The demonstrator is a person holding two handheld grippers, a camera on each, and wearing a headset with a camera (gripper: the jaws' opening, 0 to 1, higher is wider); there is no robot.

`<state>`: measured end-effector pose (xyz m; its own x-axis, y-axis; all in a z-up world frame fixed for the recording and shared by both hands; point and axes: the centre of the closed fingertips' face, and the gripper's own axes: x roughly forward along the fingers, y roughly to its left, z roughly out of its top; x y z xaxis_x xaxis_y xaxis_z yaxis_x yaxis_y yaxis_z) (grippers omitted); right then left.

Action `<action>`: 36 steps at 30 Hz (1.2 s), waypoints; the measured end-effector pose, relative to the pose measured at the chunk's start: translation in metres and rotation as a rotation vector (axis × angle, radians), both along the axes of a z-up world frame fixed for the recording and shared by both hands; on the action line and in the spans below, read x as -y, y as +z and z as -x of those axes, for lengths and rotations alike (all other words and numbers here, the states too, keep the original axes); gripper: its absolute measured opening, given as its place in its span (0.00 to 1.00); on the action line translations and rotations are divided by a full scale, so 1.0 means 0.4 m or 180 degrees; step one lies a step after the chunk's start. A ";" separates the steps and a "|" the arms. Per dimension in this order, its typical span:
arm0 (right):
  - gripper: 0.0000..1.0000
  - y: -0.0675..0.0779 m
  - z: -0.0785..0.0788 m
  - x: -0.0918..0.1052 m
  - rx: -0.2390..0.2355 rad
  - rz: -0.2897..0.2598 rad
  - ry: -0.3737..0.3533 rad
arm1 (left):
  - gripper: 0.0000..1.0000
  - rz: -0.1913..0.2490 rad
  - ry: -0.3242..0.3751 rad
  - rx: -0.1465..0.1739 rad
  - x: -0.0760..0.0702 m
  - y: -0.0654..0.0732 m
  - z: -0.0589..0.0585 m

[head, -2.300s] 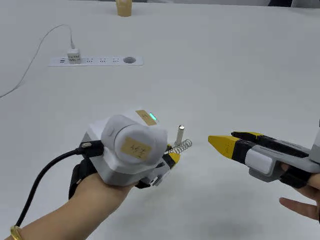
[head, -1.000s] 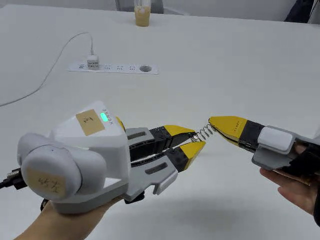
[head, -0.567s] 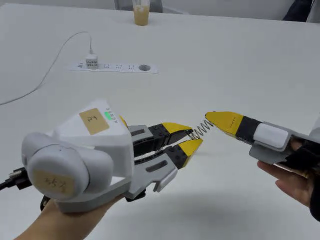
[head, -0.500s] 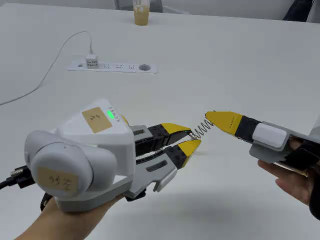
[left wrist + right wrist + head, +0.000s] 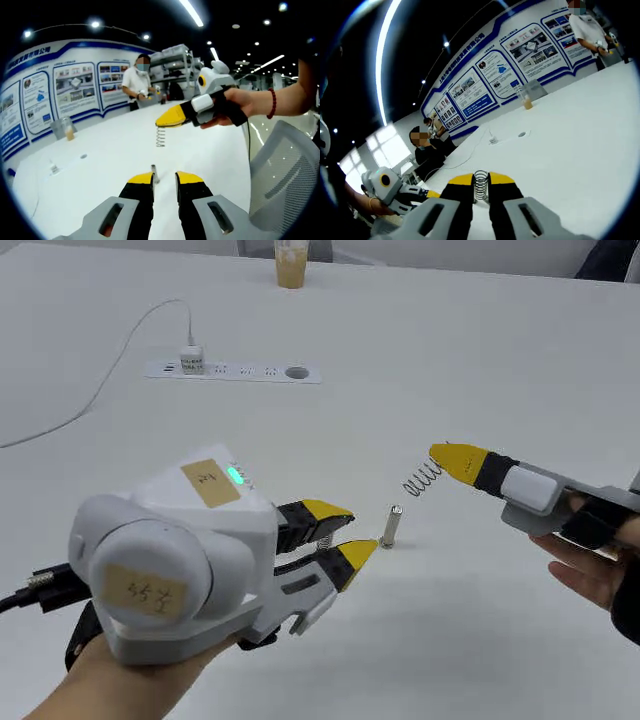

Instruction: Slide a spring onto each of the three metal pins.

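The spring (image 5: pixel 423 477), stretched between both tools a moment ago, now hangs from the right tool (image 5: pixel 438 454) alone, clamped at one end near the upright pin (image 5: pixel 391 526) on the worktop (image 5: pixel 480 350). The left tool (image 5: pixel 360 529) has let go, its jaws slightly apart and empty, so the spring looks ready to thread. A far cup (image 5: pixel 291 262) holds an amber drink.

A thin silvery spring (image 5: pixel 422 478) is pinched by one end in the tip of the right tongs (image 5: pixel 438 454), its free end hanging clear of the white bench (image 5: pixel 480 360). A short metal pin (image 5: pixel 391 526) stands upright on the bench near the spring, well short of the far edge.
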<state>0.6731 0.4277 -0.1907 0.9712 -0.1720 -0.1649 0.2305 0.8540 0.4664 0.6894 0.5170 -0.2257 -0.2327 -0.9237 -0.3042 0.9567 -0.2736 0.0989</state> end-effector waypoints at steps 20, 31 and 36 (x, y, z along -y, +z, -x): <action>0.11 -0.094 -0.060 0.034 -0.0570 0.0970 0.0155 | 0.43 -0.0348 0.0507 -0.0110 -0.074 -0.063 -0.088; 0.12 -0.133 -0.065 0.045 -0.0716 0.1092 0.0149 | 0.60 -0.0447 0.0721 -0.0189 -0.094 -0.090 -0.129; 0.12 -0.150 -0.065 0.044 -0.0722 0.1093 0.0163 | 0.64 -0.0498 0.0764 -0.0222 -0.099 -0.102 -0.136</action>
<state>0.6990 0.4103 -0.2507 0.9256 -0.2066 -0.3171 0.2477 0.9642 0.0947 0.7439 0.5566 -0.2663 -0.0386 -0.8980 -0.4383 0.9990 -0.0455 0.0051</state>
